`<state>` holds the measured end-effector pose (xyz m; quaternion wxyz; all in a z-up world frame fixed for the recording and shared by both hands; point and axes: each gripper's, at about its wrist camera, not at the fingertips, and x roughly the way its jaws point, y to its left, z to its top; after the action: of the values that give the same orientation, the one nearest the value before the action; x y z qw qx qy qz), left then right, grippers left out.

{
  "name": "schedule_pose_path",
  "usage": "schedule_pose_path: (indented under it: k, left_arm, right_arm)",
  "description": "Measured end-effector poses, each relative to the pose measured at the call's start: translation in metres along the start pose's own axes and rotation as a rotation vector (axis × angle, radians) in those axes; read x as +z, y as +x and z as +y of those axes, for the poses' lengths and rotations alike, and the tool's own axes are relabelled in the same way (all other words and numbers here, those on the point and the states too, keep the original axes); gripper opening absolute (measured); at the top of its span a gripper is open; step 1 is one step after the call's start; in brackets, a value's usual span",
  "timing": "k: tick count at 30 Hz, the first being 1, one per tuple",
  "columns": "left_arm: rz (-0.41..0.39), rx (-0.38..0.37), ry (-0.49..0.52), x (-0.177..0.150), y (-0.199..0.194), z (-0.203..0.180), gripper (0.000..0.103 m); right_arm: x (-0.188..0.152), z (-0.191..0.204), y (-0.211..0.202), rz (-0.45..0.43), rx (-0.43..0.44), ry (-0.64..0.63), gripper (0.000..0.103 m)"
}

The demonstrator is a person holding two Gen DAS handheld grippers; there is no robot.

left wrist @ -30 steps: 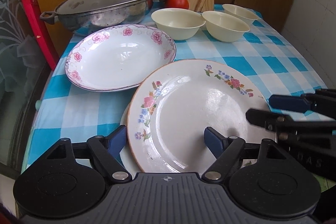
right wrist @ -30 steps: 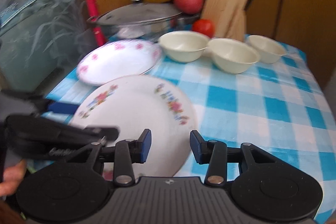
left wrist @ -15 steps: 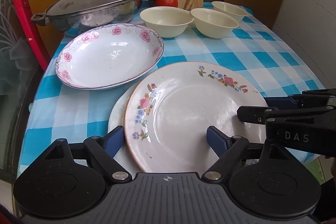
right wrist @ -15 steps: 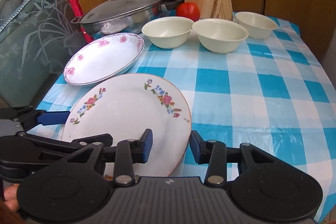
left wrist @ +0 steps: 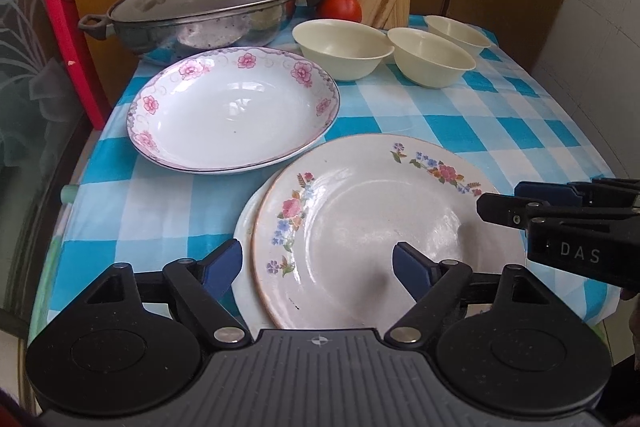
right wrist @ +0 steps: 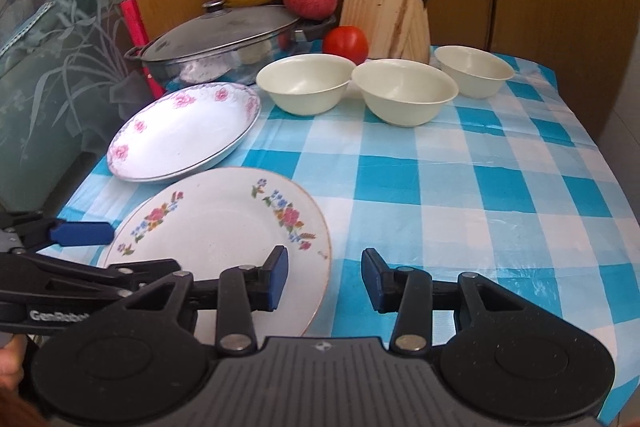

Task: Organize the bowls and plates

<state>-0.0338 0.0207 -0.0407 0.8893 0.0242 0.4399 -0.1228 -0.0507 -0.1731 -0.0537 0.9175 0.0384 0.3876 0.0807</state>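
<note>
- My left claw [left wrist: 318, 263] gapes wide astride the flowered plate's [left wrist: 372, 227] near-left rim.
- My right claw [right wrist: 324, 277] is open at that plate's near-right edge.
- Three cream bowls [right wrist: 404, 91] sit beyond it.

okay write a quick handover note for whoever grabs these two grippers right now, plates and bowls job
Left gripper: open, holding nothing, low over the near left rim of the flowered plate.
Right gripper: open, holding nothing, straddling that plate's near right edge.
Flowered plate lies on a plain plate, slightly off-centre.
Pink-rimmed deep plate sits alone behind them, apart from the stack.
Three cream bowls stand in a row at the back, unstacked.
Done: two plates stacked.
Left: probably square up the stack, add or place the deep plate, nest the bowls.
</note>
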Motion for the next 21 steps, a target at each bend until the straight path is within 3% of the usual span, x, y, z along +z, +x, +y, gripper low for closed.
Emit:
schedule_pose_path:
  k: [10,16,21]
  left_arm:
    - [-0.051,0.055,-0.142,0.029,-0.008,0.038,0.087]
    - [-0.094,0.151,-0.159,0.058,-0.002,0.060,0.090]
    - [-0.066,0.167,-0.247,0.076,0.019,0.085,0.093]
  right_arm:
    - [0.032,0.002,0.009,-0.024,0.062,0.067,0.040]
    - [0.066,0.011,0.036,-0.010,0.121,0.113,0.040]
    - [0.086,0.020,0.066,0.007,0.144,0.139,0.040]
